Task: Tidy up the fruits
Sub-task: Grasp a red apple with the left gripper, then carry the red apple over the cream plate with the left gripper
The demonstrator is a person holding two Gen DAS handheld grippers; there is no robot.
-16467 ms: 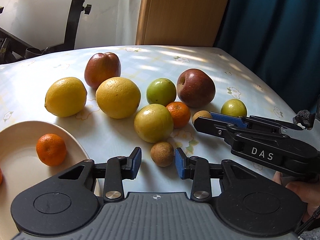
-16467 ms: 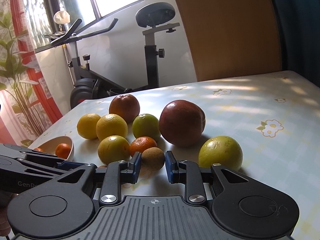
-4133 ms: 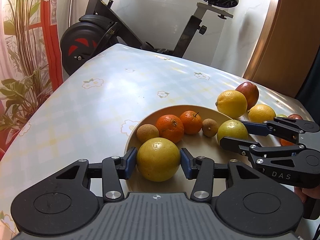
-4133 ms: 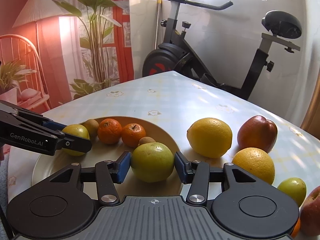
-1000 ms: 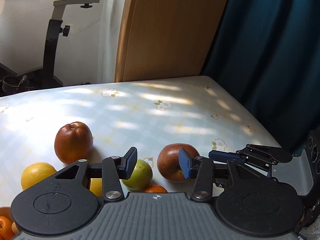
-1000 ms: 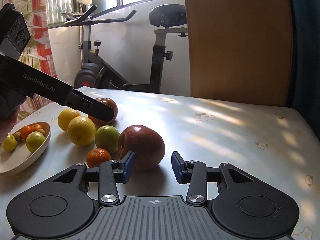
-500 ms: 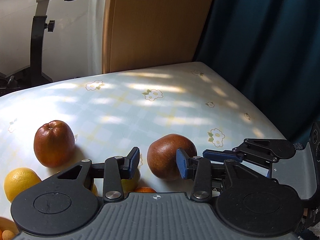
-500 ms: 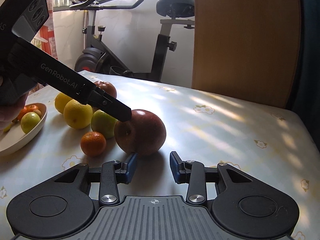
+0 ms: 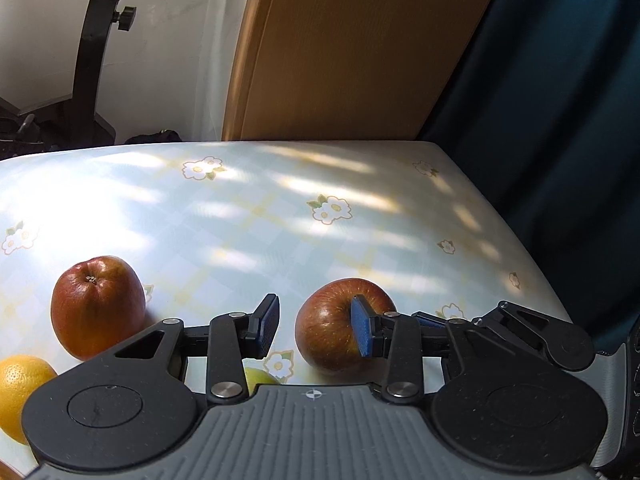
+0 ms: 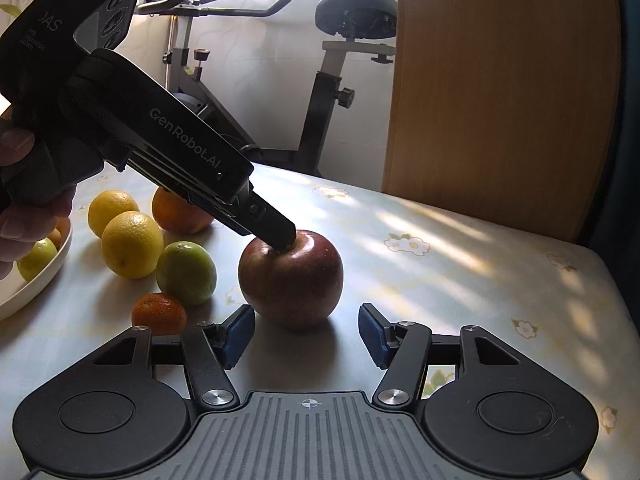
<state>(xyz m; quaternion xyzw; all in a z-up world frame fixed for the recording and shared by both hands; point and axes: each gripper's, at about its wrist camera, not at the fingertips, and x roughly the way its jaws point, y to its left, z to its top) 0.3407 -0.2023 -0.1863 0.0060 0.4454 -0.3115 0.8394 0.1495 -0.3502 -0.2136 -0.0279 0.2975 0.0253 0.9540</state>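
Observation:
A dark red apple (image 9: 336,326) (image 10: 291,280) sits on the flowered table. My left gripper (image 9: 316,330) is open and hovers above it; its right finger (image 9: 362,332) overlaps the apple's top. In the right wrist view the left gripper's finger tip (image 10: 276,234) rests at the apple's top. My right gripper (image 10: 306,334) is open and empty, its jaws spread just in front of the apple. A second red apple (image 9: 98,306) (image 10: 180,214) lies further left. The right gripper (image 9: 520,328) shows at the right of the left wrist view.
Two yellow citrus fruits (image 10: 132,244) (image 10: 113,212), a green fruit (image 10: 186,267) and a small mandarin (image 10: 159,314) lie left of the apple. A cream plate (image 10: 32,284) with fruit is at far left. The table's edge (image 9: 532,264) and a dark curtain are at the right.
The left gripper has come down over the dark red apple and touches its top. The right gripper has opened wider and moved closer to the apple.

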